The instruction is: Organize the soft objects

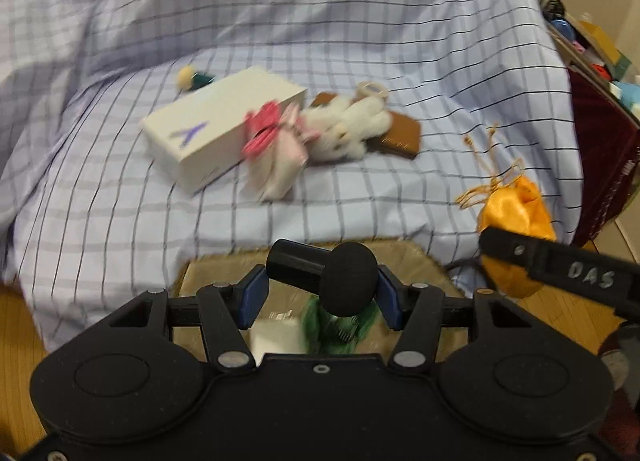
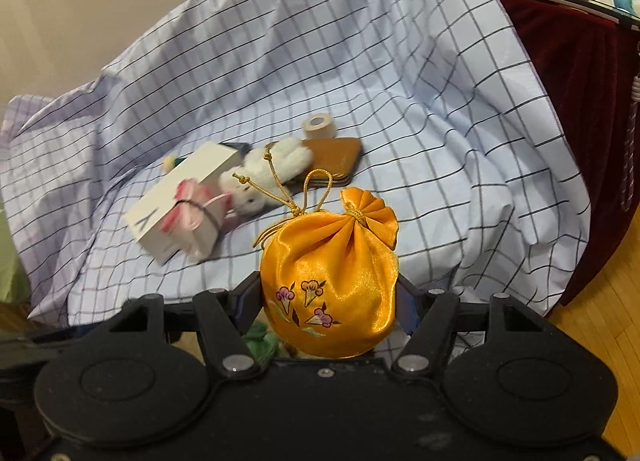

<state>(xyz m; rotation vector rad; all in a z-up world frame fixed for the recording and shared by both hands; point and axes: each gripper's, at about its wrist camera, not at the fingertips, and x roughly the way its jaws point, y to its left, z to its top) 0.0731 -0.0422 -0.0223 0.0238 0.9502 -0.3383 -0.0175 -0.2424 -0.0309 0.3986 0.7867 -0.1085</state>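
My left gripper (image 1: pixel 320 291) is shut on a black microphone (image 1: pixel 344 275) with a round foam head, which lies crosswise between the blue pads (image 1: pixel 252 297). Under it is a tan basket (image 1: pixel 224 269) holding a green soft thing (image 1: pixel 340 331) and something white. My right gripper (image 2: pixel 328 293) is shut on an orange satin drawstring pouch (image 2: pixel 332 277) embroidered with flowers. In the left wrist view the same pouch (image 1: pixel 516 205) hangs at the right edge of the bed. A white plush toy (image 1: pixel 348 129) (image 2: pixel 276 169) and a pink bow pouch (image 1: pixel 276 145) lie on the checked sheet (image 1: pixel 360 21).
On the sheet are also a white box (image 1: pixel 216 129) (image 2: pixel 176 197), a brown wallet (image 1: pixel 404 135) (image 2: pixel 336 157), a roll of tape (image 2: pixel 320 126) and a small yellow and green toy (image 1: pixel 192 77). At the right stands a red-draped table (image 2: pixel 580 101) piled with clutter. Wooden floor shows below.
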